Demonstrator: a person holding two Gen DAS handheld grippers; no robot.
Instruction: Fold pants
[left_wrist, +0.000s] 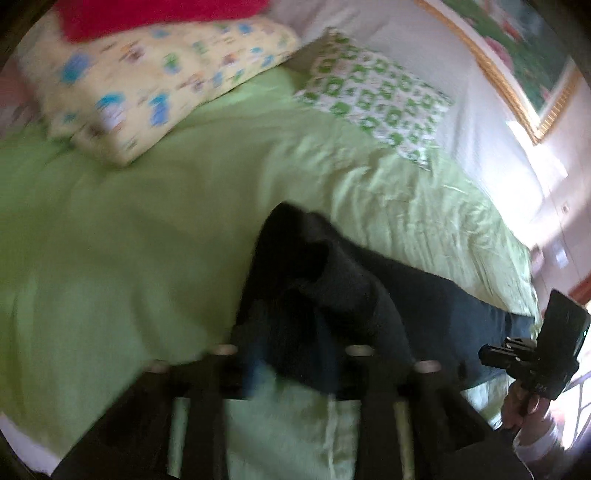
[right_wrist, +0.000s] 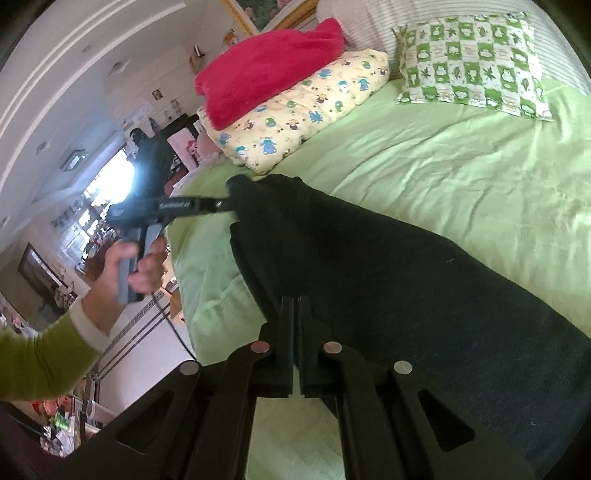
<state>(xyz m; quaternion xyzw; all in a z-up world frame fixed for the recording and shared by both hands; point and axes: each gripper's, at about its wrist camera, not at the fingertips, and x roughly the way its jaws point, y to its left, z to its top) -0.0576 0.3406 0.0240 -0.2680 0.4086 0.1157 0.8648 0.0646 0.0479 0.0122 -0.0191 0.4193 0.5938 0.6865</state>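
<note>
Dark pants (right_wrist: 388, 266) lie along the near edge of a bed with a green sheet (right_wrist: 461, 173). My right gripper (right_wrist: 295, 306) is shut on the pants' near edge. My left gripper (right_wrist: 231, 201) shows in the right wrist view, shut on the pants' far corner and lifting it off the sheet. In the blurred left wrist view the pants (left_wrist: 325, 295) bunch up over my left gripper (left_wrist: 291, 354), hiding its fingertips. The right gripper's body (left_wrist: 539, 354) shows at the right edge of that view.
A yellow patterned pillow (right_wrist: 303, 114) with a red blanket (right_wrist: 269, 70) on it and a green-and-white pillow (right_wrist: 469, 62) lie at the head of the bed. A framed picture (left_wrist: 517, 62) hangs on the wall. Cluttered furniture and a bright window (right_wrist: 107, 184) stand beyond the bed's left side.
</note>
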